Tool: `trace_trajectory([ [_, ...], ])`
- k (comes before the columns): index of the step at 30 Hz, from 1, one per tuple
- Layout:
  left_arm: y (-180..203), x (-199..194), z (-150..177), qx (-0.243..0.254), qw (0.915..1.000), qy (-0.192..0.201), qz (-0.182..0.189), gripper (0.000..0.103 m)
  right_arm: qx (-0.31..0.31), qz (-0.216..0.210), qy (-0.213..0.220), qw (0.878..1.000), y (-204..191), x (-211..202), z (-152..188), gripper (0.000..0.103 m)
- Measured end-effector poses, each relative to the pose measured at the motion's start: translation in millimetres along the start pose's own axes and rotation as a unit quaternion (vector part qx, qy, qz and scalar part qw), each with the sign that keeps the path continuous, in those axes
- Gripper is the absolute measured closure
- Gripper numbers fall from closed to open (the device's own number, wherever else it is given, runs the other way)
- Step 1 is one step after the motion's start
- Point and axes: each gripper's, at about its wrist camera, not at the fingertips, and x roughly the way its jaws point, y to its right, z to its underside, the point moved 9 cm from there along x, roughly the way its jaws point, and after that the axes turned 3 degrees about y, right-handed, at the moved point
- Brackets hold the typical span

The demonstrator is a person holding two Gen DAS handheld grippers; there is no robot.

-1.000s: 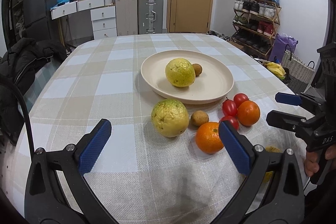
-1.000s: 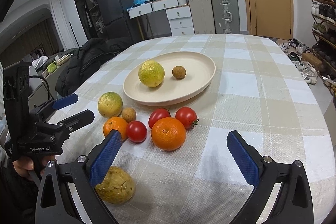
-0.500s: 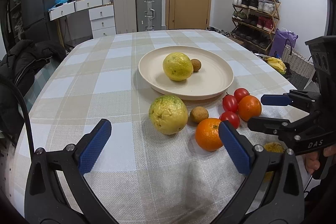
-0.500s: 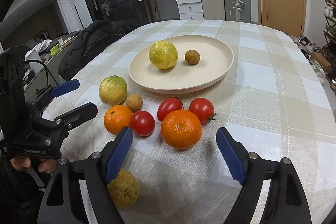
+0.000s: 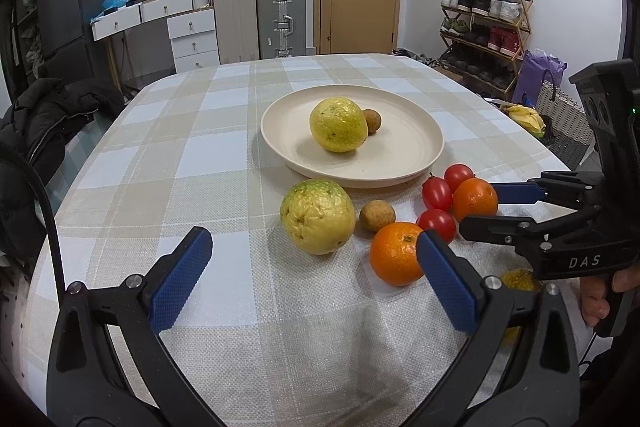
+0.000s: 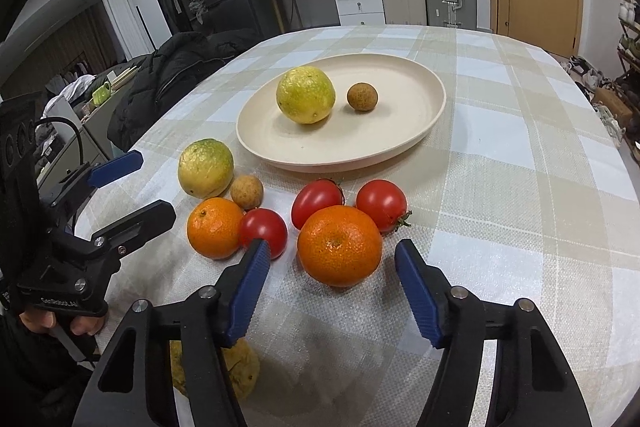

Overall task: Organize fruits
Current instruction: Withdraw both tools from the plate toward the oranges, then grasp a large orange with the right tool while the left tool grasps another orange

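Dimpled round orange (image 6: 339, 245) sits before spread blue ribbed fingers (image 6: 416, 293).

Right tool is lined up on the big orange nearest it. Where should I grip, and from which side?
Grip the big orange across its widest middle, coming straight in from the near side. The right tool is open and already straddles it; tomatoes crowd behind, so stay low and level.

A table (image 6: 520, 155) under a beige-and-white checked cloth carries a cream plate (image 6: 416, 131) at 12 o'clock in the right wrist view. Off the plate, on the cloth toward 6 o'clock, lie 2 oranges (image 6: 339, 245), 3 tomatoes (image 6: 382, 199), 1 yellow-green citrus (image 6: 205, 167), 1 small brown fruit (image 6: 247, 191), and 1 rough yellow fruit (image 6: 240, 371) at 7 o'clock.
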Motion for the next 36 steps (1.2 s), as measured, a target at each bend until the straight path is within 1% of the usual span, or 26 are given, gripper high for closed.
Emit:
trace_trajectory([
  [4, 0.5, 0.7, 0.5, 0.001, 1.0000, -0.001, 0.000, 0.001, 0.002, 0.005, -0.001, 1.000, 1.2, 0.7, 0.7, 0.045],
  [8, 1.7, 0.1, 2.5, 0.006, 1.0000, 0.001, -0.001, 0.001, 0.003, 0.004, -0.007, 1.000, 1.3, 2.5, 2.5, 0.049],
  [12, 1.7, -0.4, 3.4, 0.010, 1.0000, 0.001, -0.001, 0.001, 0.004, 0.007, -0.007, 1.000, 2.0, 2.5, 3.2, 0.058],
  [13, 1.8, -1.1, 3.6, 0.010, 0.9999, 0.001, -0.002, 0.001, 0.004, 0.008, -0.006, 1.000, 2.5, 2.4, 3.1, 0.059],
  [16, 3.0, -2.1, 3.2, 0.012, 0.9999, 0.001, -0.002, 0.001, 0.008, 0.007, -0.003, 1.000, 2.9, 0.7, 3.4, 0.060],
  [21, 3.3, -3.5, 2.3, 0.015, 0.9999, 0.000, -0.001, 0.001, 0.002, 0.008, 0.020, 1.000, 1.5, -8.6, 2.3, 0.060],
  [23, 5.5, -4.1, 2.7, 0.013, 0.9999, -0.004, 0.007, 0.001, 0.005, 0.001, 0.021, 1.000, 1.9, -9.7, 2.2, 0.060],
  [26, 13.2, -4.3, 4.1, 0.011, 0.9995, -0.014, 0.028, 0.001, 0.011, -0.007, 0.027, 1.000, 3.6, -12.3, 0.6, 0.060],
  [29, 18.8, -3.8, 5.5, 0.019, 0.9991, -0.017, 0.035, 0.002, 0.014, -0.012, 0.030, 0.999, 4.2, -14.4, 0.8, 0.060],
  [32, 25.4, -4.1, 7.0, 0.029, 0.9985, -0.019, 0.041, 0.008, 0.013, -0.015, 0.031, 0.999, 4.7, -16.5, 2.0, 0.060],
  [34, 29.6, -3.7, 9.1, 0.034, 0.9979, -0.026, 0.048, 0.019, 0.014, -0.015, 0.031, 0.999, 4.8, -17.4, 2.3, 0.060],
  [35, 32.0, -2.7, 10.3, 0.035, 0.9976, -0.029, 0.052, 0.022, 0.015, -0.016, 0.031, 0.999, 5.0, -17.3, 2.2, 0.060],
  [36, 33.6, -1.9, 11.7, 0.035, 0.9971, -0.033, 0.058, 0.029, 0.015, -0.016, 0.031, 0.999, 5.1, -17.2, 2.1, 0.060],
])
